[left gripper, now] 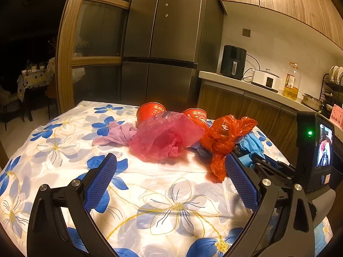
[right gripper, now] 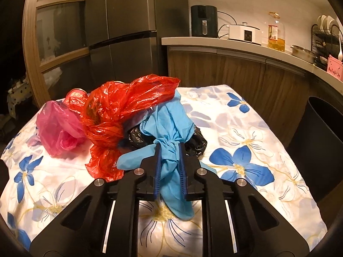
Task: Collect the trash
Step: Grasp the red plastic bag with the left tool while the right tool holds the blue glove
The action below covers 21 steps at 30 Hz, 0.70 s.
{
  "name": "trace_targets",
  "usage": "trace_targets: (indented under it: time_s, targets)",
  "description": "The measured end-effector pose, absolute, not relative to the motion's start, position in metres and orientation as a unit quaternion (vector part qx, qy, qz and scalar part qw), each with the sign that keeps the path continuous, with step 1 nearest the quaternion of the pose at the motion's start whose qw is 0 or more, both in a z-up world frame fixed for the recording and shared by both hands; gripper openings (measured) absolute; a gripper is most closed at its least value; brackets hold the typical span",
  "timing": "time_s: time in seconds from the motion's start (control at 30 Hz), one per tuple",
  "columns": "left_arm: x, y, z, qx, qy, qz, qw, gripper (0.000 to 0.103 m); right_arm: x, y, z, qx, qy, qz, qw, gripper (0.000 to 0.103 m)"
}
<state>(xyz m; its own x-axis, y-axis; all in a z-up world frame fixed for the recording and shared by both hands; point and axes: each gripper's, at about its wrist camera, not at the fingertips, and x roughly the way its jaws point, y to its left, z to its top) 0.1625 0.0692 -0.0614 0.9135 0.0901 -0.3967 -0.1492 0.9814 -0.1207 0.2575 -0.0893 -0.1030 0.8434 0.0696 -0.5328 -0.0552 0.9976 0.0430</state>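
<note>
Blue bag is lying knotted on the table beside the red bag — the right gripper, pointing slightly downward, is clenching its fingers on the knot. The left gripper is hovering low over the cloth, fingers spread wide, gripping nothing.

On the table, 4 knotted bags are heaped before 2 cups. A bin is seen right of the table; a counter stands behind.
</note>
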Motion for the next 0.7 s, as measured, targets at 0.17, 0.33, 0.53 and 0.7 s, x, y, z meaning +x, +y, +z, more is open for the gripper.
trace_targets:
  time_s: [0.17, 0.33, 0.53, 0.7]
  targets:
    - [0.164, 0.063, -0.061, -0.073, 0.203, 0.055, 0.975, 0.096, 0.245, -0.097, -0.096, 0.014, 0.267, 0.032, 0.963, 0.013]
    - [0.172, 0.052, -0.064, -0.072, 0.208, 0.045, 0.974, 0.096, 0.226, -0.119, -0.085, 0.028, 0.251, 0.025, 0.967, 0.013]
    - [0.196, 0.034, -0.066, -0.063, 0.21, 0.031, 0.975, 0.096, 0.204, -0.145, -0.072, 0.044, 0.229, 0.011, 0.972, 0.013]
    - [0.225, 0.014, -0.071, -0.051, 0.22, 0.02, 0.974, 0.096, 0.194, -0.161, -0.068, 0.054, 0.223, 0.009, 0.973, 0.013]
